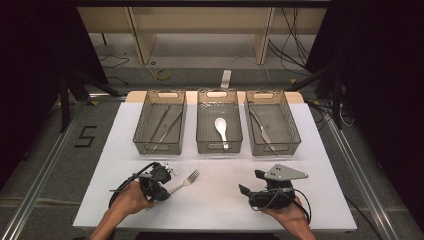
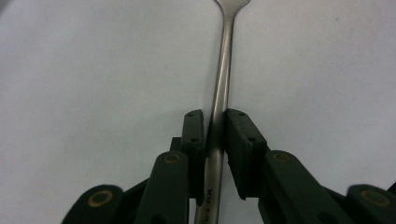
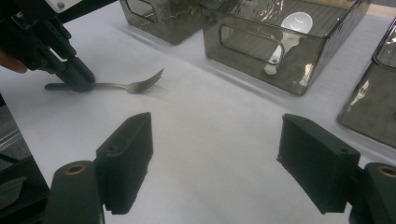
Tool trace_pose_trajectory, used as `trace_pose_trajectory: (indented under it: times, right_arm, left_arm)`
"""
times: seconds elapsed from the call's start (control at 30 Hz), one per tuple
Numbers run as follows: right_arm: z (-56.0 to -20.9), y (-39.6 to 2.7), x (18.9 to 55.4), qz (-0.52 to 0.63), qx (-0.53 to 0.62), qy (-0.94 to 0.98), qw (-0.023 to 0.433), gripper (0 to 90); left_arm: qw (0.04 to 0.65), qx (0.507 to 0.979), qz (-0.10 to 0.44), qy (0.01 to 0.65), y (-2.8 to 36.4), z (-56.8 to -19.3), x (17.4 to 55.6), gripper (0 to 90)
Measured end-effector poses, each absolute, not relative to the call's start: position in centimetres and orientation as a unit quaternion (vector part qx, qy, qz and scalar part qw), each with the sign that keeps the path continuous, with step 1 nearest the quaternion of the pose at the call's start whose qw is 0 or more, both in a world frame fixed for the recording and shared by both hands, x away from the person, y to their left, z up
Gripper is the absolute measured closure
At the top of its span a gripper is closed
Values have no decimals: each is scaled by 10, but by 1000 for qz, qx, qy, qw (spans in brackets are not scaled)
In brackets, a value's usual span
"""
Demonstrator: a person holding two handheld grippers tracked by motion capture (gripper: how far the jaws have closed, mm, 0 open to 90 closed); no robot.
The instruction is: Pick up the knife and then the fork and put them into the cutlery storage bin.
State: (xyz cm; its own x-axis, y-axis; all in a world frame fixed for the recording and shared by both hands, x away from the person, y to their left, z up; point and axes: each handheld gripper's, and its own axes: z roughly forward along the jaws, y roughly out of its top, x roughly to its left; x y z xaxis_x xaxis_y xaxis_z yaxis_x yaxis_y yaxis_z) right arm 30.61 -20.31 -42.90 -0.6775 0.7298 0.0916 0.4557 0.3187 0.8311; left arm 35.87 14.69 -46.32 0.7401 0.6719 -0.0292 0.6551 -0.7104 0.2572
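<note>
White table bearing three smoked-plastic bins in a row well ahead of both tools, apparently sorting cutlery by kind: thin utensils in the left one, a white spoon in the middle, a knife-like piece in the right; right gripper idling with jaws spread wide over bare cloth, holding nothing; left gripper lying low, its pads pinching the handle of the fork, tines pointing away beyond the jaw tips; the grip near the handle's end is likely leaving the head free for a bin.
</note>
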Motion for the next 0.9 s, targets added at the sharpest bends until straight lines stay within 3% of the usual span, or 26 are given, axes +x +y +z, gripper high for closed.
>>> trace_pose_trajectory:
  times: [0.9]
  right_arm:
    - [-427, -195, 304, 457, 360, 800, 147, 270]
  left_arm:
    - [199, 918, -7, 343, 145, -444, 356, 817]
